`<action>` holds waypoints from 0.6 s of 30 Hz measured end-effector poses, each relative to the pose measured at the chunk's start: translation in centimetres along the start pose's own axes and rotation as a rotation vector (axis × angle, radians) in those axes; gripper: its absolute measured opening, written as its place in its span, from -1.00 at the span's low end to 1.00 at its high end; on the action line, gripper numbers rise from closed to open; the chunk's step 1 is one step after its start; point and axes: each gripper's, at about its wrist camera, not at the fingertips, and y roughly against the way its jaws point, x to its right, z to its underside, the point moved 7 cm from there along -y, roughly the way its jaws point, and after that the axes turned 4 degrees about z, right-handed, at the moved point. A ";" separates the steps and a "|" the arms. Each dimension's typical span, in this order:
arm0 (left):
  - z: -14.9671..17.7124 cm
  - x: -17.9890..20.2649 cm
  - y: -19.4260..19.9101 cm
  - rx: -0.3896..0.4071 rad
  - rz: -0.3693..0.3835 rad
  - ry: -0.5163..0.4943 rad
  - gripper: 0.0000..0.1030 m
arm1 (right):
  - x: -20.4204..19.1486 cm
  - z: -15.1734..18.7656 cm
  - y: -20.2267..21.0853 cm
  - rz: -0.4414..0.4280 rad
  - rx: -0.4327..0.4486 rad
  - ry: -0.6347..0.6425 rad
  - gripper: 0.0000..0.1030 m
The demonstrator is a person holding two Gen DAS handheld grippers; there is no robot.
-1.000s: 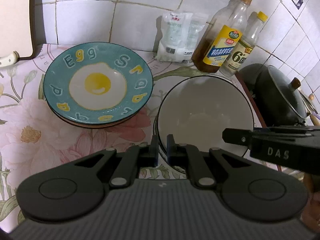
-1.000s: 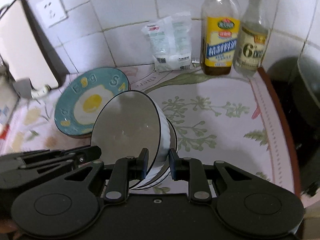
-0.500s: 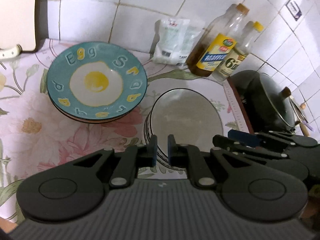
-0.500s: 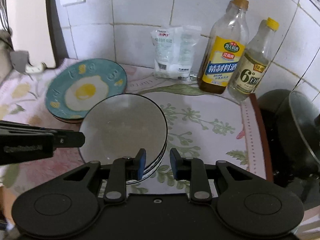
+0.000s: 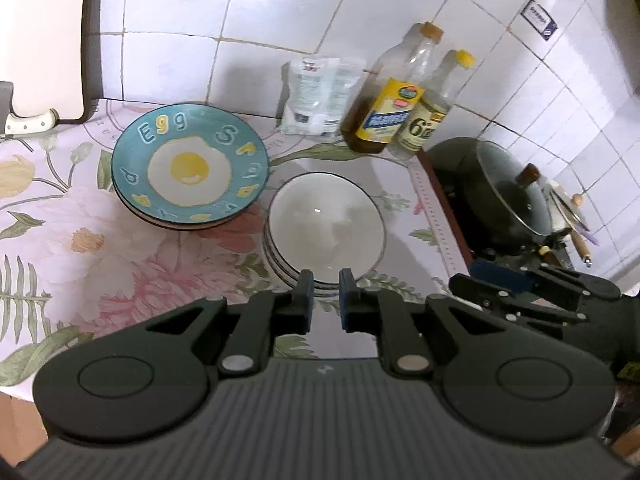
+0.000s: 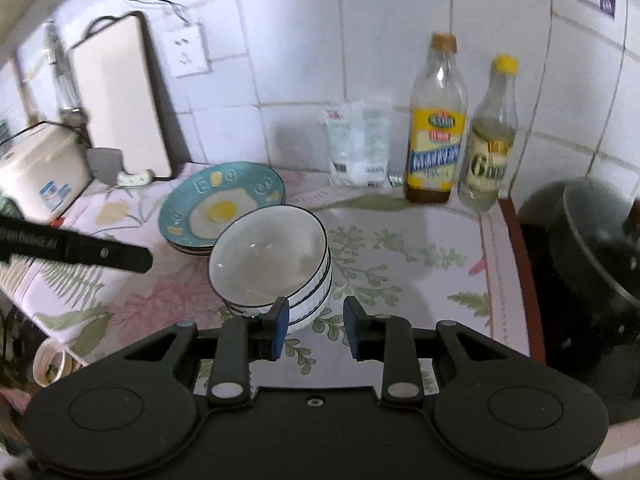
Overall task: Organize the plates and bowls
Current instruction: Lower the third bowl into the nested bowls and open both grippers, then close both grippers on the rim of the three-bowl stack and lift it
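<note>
Near the middle of a floral-covered table [image 5: 60, 240], a stack of white bowls [image 5: 326, 228] with thin dark rims is sitting upright, free of both grippers. Just to the left of the stack, close to touching it, a pile of plates [image 5: 190, 170] is resting, the top one teal with a fried egg and letters painted on it.

From the left wrist view, the left gripper [image 5: 323, 304] is hovering just in front of the stack's near rim. Its jaws are opening, only a narrow gap between the blue pads, and nothing is between them. Right of the stack in this view, the right gripper [image 5: 504, 280] is showing from the side, and a dark lidded pot [image 5: 504, 192] is sitting beyond the table's edge.

From the right wrist view, the right gripper [image 6: 316, 326] is sitting in front of the stack and a little to its right. Its jaws are opening too, spread wider than the left pair, with only tablecloth showing between them. This view alone is showing the stack's side, where several nested rims are visible, and a pale appliance [image 6: 40, 172] far left of the stack. One black finger of the left gripper [image 6: 80, 252] is reaching in from the left.

Behind the stack, against the tiled wall [image 6: 300, 40], two bottles [image 6: 436, 128] and a white bag [image 6: 358, 142] are standing. A pale cutting board [image 6: 120, 96] is leaning on the wall behind the plates.
</note>
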 end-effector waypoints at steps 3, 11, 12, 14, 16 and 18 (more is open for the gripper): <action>0.8 0.5 0.1 0.007 0.011 0.003 -0.75 | 0.4 0.9 1.5 -0.029 0.048 0.061 -0.28; 2.7 0.1 -1.3 0.061 0.061 0.095 -0.75 | 0.4 3.0 2.7 -0.114 0.179 0.169 0.16; 3.0 0.2 -1.7 0.072 0.071 0.093 -0.74 | 0.3 3.2 2.6 -0.130 0.190 0.176 0.18; 3.5 0.3 -2.2 0.094 0.096 0.085 -0.70 | -0.2 4.0 2.1 -0.165 0.198 0.193 0.22; 3.9 0.3 -2.8 0.124 0.108 0.075 -0.64 | -0.4 4.7 1.3 -0.189 0.207 0.194 0.28; 4.1 0.2 -3.2 0.159 0.110 0.055 -0.57 | -0.5 5.4 0.0 -0.196 0.213 0.176 0.32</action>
